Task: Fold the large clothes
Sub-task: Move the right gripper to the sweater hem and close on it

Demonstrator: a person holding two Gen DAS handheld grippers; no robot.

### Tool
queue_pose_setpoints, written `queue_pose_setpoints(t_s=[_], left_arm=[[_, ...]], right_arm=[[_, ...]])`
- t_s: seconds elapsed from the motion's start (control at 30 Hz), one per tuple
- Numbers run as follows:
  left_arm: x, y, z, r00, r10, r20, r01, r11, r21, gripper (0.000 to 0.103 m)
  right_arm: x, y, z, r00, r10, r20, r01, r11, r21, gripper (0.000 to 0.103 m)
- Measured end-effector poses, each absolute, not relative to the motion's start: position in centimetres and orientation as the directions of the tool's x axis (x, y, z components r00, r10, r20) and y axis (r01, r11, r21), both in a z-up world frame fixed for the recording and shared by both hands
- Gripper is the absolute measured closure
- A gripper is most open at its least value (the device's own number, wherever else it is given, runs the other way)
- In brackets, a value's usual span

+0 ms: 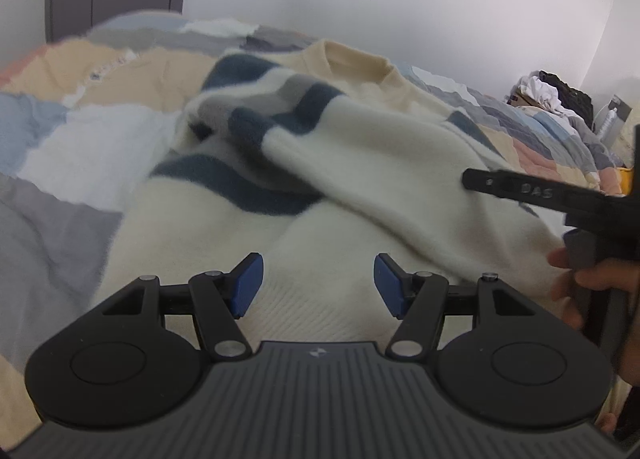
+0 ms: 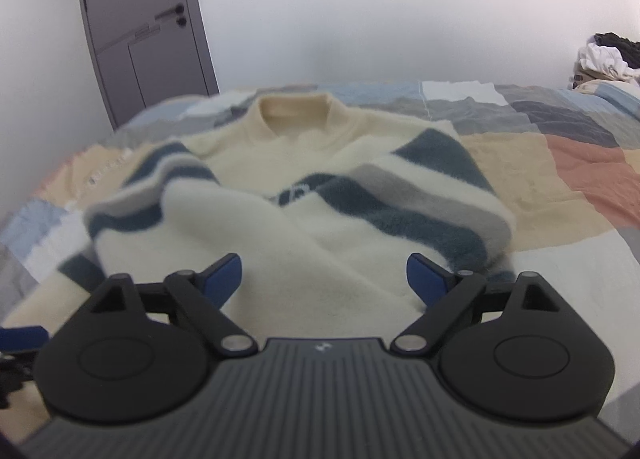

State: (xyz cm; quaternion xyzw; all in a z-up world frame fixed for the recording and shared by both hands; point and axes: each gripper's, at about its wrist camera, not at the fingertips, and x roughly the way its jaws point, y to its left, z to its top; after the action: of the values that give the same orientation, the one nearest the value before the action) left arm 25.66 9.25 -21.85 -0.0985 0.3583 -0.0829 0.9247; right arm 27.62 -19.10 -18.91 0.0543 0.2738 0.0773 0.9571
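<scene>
A cream fuzzy sweater (image 2: pixel 304 243) with dark blue and grey stripes lies on the bed, collar (image 2: pixel 296 115) at the far end, both sleeves folded in over the body. It also fills the left wrist view (image 1: pixel 360 163). My left gripper (image 1: pixel 318 285) is open and empty, just above the sweater's near hem. My right gripper (image 2: pixel 324 279) is open and empty over the near part of the sweater. The right gripper's side shows in the left wrist view (image 1: pixel 520 191) at the right, held by a hand (image 1: pixel 580 279).
The bed has a patchwork cover (image 2: pixel 560 179) in blue, grey, beige and pink. A grey door (image 2: pixel 140 27) stands at the back left. A pile of clothes (image 2: pixel 608 55) sits at the far right by the white wall.
</scene>
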Motion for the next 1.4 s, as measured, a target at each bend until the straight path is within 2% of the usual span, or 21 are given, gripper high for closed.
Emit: queue_pose_setpoints(t_s=[0.1,0.27,0.43,0.57,0.6,0.63,0.7,0.8,0.93,1.07,1.13,1.27,1.4], left_arm=[[26.1,10.3,-22.8,0.706,-0.285,-0.648,0.072,0.939,-0.335,0.036],[26.6,10.9,-23.3,0.705,-0.301,-0.642,0.063,0.928,-0.366,0.036],[26.5,11.3,-23.2,0.706,-0.312,-0.635,0.056,0.919,-0.39,0.036],[26.2,11.4,-23.0,0.71,-0.307,-0.634,0.049,0.919,-0.391,0.036],[26.2,11.4,-23.0,0.711,-0.306,-0.633,0.045,0.918,-0.394,0.036],[26.1,11.5,-22.9,0.712,-0.306,-0.632,0.041,0.917,-0.398,0.036],[25.9,11.7,-22.7,0.716,-0.306,-0.627,0.034,0.913,-0.406,0.036],[25.6,12.0,-22.5,0.724,-0.298,-0.622,0.025,0.913,-0.408,0.036],[25.2,12.5,-22.2,0.737,-0.285,-0.613,0.022,0.917,-0.399,0.036],[24.8,12.8,-21.3,0.776,-0.194,-0.6,0.006,0.954,-0.301,0.036],[24.8,13.6,-21.3,0.776,-0.195,-0.599,-0.008,0.947,-0.32,0.036],[24.9,15.4,-21.8,0.749,-0.183,-0.636,-0.072,0.933,-0.353,0.036],[24.1,16.5,-21.7,0.747,-0.2,-0.635,-0.106,0.906,-0.41,0.036]], right_arm=[[28.7,-19.0,-20.3,0.819,0.169,-0.548,-0.12,0.985,0.124,0.012],[29.5,-18.8,-21.4,0.802,0.184,-0.568,-0.129,0.982,0.136,0.01],[29.8,-18.7,-21.2,0.769,0.234,-0.595,-0.178,0.972,0.152,0.012],[29.4,-18.4,-20.9,0.769,0.226,-0.598,-0.199,0.974,0.113,0.03],[29.2,-18.3,-20.8,0.77,0.232,-0.595,-0.206,0.972,0.113,0.039],[29.1,-18.3,-20.7,0.77,0.239,-0.591,-0.214,0.97,0.114,0.044],[28.9,-18.1,-20.5,0.771,0.251,-0.585,-0.233,0.967,0.109,0.064],[28.3,-17.9,-19.7,0.783,0.265,-0.563,-0.256,0.962,0.097,0.079],[27.7,-18.1,-18.6,0.829,0.207,-0.52,-0.22,0.975,0.037,0.08],[28.2,-18.9,-19.4,0.85,0.125,-0.511,-0.139,0.99,0.011,0.08],[28.9,-19.0,-20.8,0.832,0.115,-0.543,-0.129,0.992,0.011,0.08],[29.0,-18.8,-21.1,0.836,0.104,-0.539,-0.123,0.992,0.002,0.077],[28.3,-19.5,-20.4,0.837,0.114,-0.536,-0.106,0.993,0.045,0.073]])
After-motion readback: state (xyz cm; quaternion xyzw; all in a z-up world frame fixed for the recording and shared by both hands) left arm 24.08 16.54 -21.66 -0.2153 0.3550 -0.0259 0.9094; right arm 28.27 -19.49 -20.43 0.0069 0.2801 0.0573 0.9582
